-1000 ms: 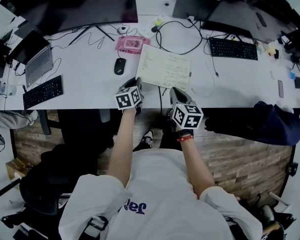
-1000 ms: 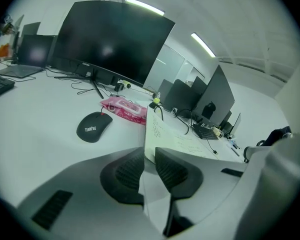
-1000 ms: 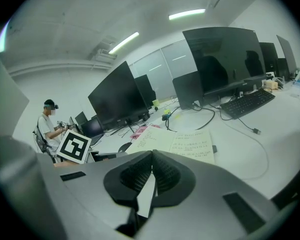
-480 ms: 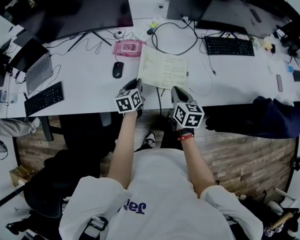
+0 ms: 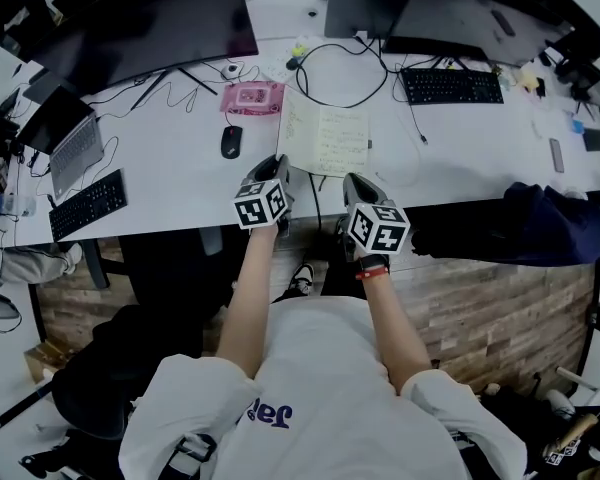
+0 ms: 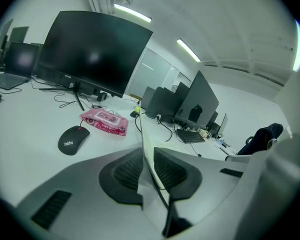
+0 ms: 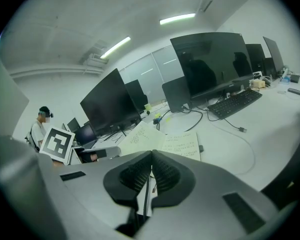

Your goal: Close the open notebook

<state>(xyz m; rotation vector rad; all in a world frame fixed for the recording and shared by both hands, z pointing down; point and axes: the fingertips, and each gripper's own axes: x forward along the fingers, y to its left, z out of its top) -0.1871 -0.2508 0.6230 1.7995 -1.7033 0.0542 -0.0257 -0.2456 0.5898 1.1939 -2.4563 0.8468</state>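
The open notebook (image 5: 330, 140) lies on the white desk (image 5: 170, 173), handwriting on both pages. My left gripper (image 5: 277, 161) is at its near left corner. In the left gripper view my left gripper (image 6: 149, 151) has just been closing, and the left leaf (image 6: 146, 144) stands edge-on between the pads, gripped and lifted. The right gripper view shows that leaf (image 7: 137, 134) raised beside the flat right page (image 7: 182, 145). My right gripper (image 5: 352, 180) hovers at the desk's near edge, below the notebook's right page. There my right gripper (image 7: 151, 155) is shut, with nothing between its pads.
A black mouse (image 5: 229, 141) and a pink wipes pack (image 5: 252, 97) lie left of the notebook. A looped black cable (image 5: 340, 78) and keyboard (image 5: 450, 85) lie behind it, under dark monitors (image 5: 150, 28). A dark jacket (image 5: 540, 223) hangs at the right.
The left gripper has risen slightly with the notebook's left leaf, which now looks narrower and tilted up. The right gripper has stayed where it was.
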